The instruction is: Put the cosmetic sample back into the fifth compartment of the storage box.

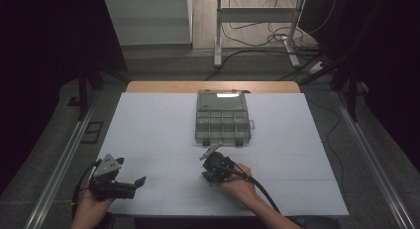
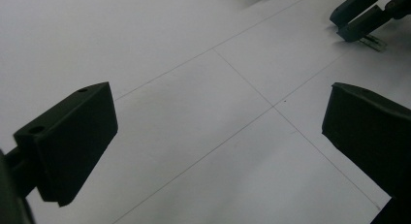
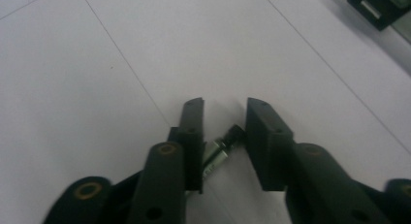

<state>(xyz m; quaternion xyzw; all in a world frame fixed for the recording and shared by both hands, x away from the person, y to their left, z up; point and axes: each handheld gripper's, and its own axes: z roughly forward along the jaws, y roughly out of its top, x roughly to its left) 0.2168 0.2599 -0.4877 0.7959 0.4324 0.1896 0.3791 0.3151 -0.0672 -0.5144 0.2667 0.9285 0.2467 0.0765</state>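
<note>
While the right gripper sits low on the white table, just in front of the clear plastic organizer box, its jaws have drawn in around a small metal cylinder lying on the table between them. The piece is silvery with a dark end, and it lies slantwise across the gap. One jaw appears to touch its near part and the dark tip sits at the other jaw, so I read this as a grasp on the cylinder, though a light one. The left gripper rests well apart at the table's near left corner, held by the left hand, with its jaws spread wide and nothing between them.

What could go wrong: because the cylinder lies at an angle and not square to the pads, the squeeze may roll or swivel it, and it could pop out sideways or skid across the smooth table. If it is lifted with so little of it caught, it may tip and drop short of the box. The box's small compartments also leave little room, so a crooked hold could land it on a divider.

A faint dark mark, possibly print, runs along the cylinder's side, but it is too blurred to read. No brand or label is legible on the box or the grippers.
</note>
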